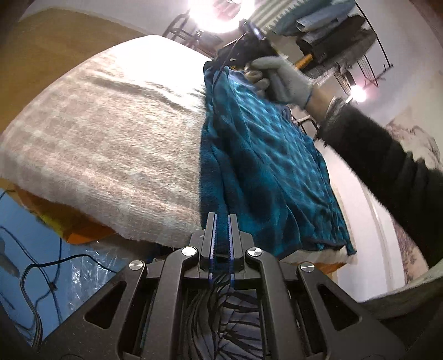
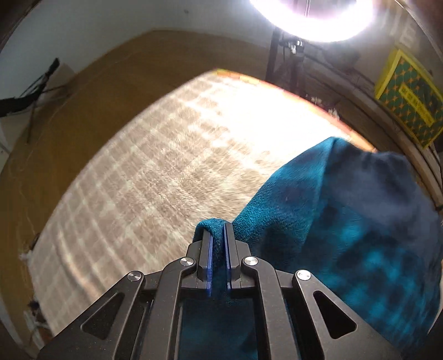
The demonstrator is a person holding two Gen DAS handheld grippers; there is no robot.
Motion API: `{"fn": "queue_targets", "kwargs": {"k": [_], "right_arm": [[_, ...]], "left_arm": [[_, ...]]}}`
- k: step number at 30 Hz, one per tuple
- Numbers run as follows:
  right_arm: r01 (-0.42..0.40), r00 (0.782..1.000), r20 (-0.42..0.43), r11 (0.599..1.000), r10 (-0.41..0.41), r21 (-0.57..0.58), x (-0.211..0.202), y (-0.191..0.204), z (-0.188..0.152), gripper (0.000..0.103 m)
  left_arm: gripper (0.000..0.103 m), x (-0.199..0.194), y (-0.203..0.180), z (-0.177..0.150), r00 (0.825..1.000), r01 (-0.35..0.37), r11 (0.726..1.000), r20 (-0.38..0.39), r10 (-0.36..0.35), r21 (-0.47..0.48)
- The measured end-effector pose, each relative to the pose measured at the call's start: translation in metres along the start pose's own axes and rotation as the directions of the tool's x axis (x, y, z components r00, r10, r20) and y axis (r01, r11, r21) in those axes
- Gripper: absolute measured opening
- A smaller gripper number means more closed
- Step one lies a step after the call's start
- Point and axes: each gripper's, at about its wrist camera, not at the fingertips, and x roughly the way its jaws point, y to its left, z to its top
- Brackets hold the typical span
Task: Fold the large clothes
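Observation:
A teal fleece garment (image 1: 265, 155) is held stretched above a beige checked blanket (image 1: 110, 144) that covers the work surface. My left gripper (image 1: 222, 218) is shut on the garment's near edge. My right gripper (image 1: 249, 52), held by a grey-gloved hand (image 1: 282, 80), grips the garment's far end in the left wrist view. In the right wrist view my right gripper (image 2: 218, 227) is shut on a fold of the teal garment (image 2: 346, 221), which hangs to the right over the blanket (image 2: 166, 155).
Black cables (image 1: 41, 277) and clear plastic lie on a blue floor area at lower left. A clothes rack with jeans (image 1: 326, 25) stands at the back. A bright lamp (image 2: 313, 16) shines overhead. A yellow-green box (image 2: 409, 97) sits at right.

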Motion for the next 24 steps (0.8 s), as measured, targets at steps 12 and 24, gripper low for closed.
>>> {"fn": "queue_targets", "kwargs": {"k": [12, 24], "right_arm": [[-0.212, 0.961, 0.204, 0.970, 0.184, 0.120, -0.120, -0.072, -0.051, 0.025], [-0.282, 0.919, 0.329, 0.945, 0.217, 0.165, -0.238, -0.164, -0.152, 0.048]], "left_arm": [[0.003, 0.010, -0.026, 0.005, 0.999, 0.035, 0.998, -0.004, -0.035, 0.045], [0.049, 0.057, -0.116, 0.000, 0.998, -0.012, 0.954, -0.062, 0.032, 0.300]]}}
